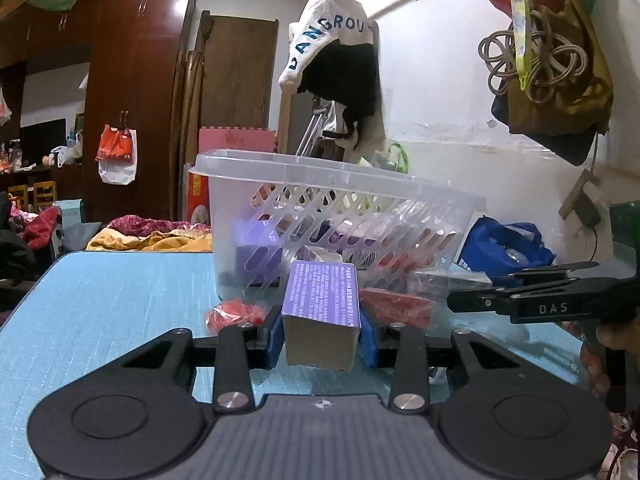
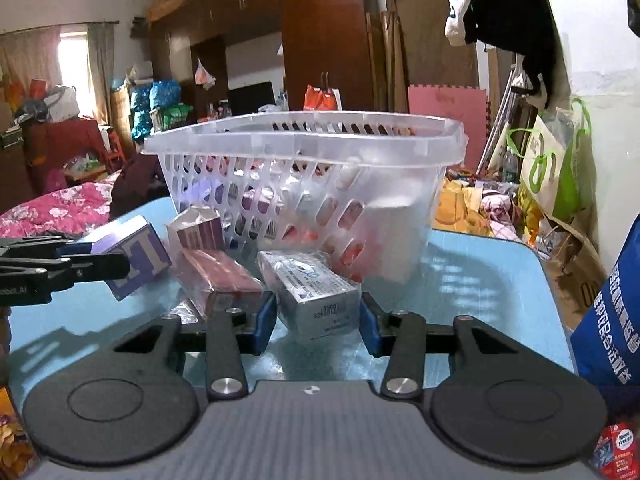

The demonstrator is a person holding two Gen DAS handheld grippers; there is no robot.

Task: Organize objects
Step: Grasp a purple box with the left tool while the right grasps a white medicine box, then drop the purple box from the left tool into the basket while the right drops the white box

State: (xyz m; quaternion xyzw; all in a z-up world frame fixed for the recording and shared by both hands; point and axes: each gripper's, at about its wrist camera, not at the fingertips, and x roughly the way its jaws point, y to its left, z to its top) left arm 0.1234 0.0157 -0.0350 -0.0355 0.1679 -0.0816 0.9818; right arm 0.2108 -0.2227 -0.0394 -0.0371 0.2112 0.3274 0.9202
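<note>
On the blue table [image 1: 100, 288], the left gripper [image 1: 322, 340] is clamping a purple box [image 1: 320, 312], its blue pads pressing both sides. Beyond it, the clear basket [image 1: 340, 200] is sitting further back. To the right, the right gripper [image 2: 318, 322] is squeezing a silver box [image 2: 316, 292], near the basket's front wall.
</note>
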